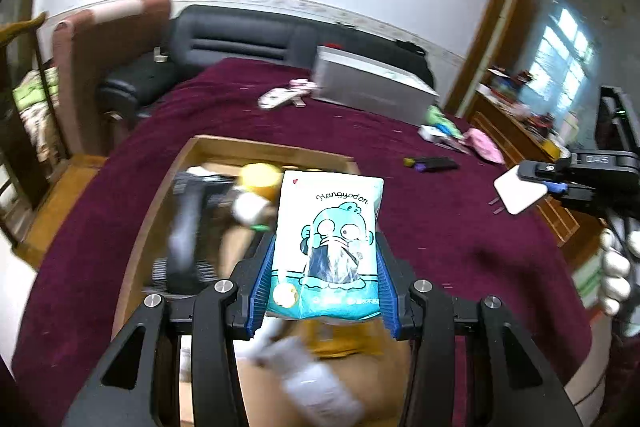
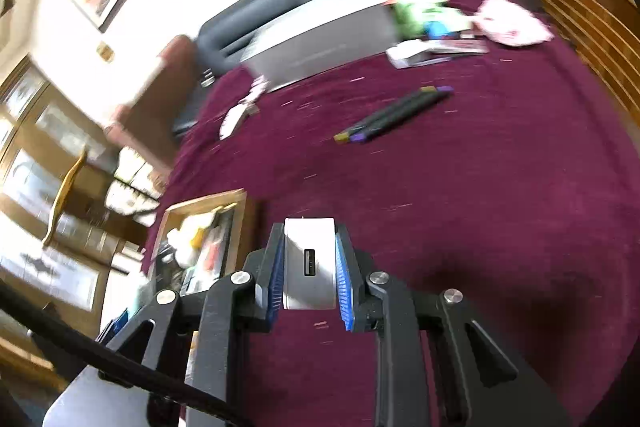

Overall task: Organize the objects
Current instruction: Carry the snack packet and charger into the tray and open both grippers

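Note:
My left gripper is shut on a teal-and-white cartoon tissue pack and holds it above an open wooden box that holds several blurred items. My right gripper is shut on a white charger block with a USB port, above the maroon cloth. In the left wrist view the right gripper and its white block show at the right edge. The wooden box also shows in the right wrist view at the lower left.
The table has a maroon cloth. On it lie black markers, a grey box, a pink item, a white remote-like item and small packets. A dark sofa stands behind; a wooden cabinet is at the right.

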`<move>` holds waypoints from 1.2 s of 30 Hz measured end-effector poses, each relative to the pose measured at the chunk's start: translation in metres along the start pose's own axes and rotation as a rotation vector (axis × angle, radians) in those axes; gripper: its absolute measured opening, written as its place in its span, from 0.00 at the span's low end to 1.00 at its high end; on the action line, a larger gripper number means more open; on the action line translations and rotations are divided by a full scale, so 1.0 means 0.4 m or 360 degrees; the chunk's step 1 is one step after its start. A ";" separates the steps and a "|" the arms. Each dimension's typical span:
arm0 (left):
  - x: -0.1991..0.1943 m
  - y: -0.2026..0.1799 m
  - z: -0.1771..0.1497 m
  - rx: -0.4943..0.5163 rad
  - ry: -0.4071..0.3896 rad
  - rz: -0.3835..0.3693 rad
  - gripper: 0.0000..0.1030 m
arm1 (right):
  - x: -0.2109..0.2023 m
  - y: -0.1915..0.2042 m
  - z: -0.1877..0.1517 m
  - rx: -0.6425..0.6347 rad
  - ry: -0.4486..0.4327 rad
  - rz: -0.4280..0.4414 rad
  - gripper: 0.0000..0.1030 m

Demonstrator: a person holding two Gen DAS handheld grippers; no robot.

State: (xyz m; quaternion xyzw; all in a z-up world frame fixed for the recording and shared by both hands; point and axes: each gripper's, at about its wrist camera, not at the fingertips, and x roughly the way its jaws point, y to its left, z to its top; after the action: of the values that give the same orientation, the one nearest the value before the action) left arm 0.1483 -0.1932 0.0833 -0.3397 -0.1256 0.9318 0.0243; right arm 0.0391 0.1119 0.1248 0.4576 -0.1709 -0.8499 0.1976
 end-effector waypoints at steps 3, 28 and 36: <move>0.006 0.052 -0.007 -0.0042 0.0007 0.0060 0.39 | 0.045 0.074 -0.018 -0.0068 0.0071 0.0082 0.20; 0.124 0.142 -0.004 -0.0013 0.0133 0.0093 0.39 | 0.398 0.307 -0.125 -0.0238 0.0513 0.0213 0.20; 0.132 0.137 -0.001 0.0008 0.0179 0.0091 0.42 | 0.433 0.303 -0.120 -0.0235 0.0525 0.0161 0.21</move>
State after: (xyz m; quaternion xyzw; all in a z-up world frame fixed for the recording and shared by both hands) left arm 0.1103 -0.2394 0.0362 -0.3950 -0.1120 0.9118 0.0054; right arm 0.0142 -0.0833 0.0340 0.5659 -0.0962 -0.7626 0.2984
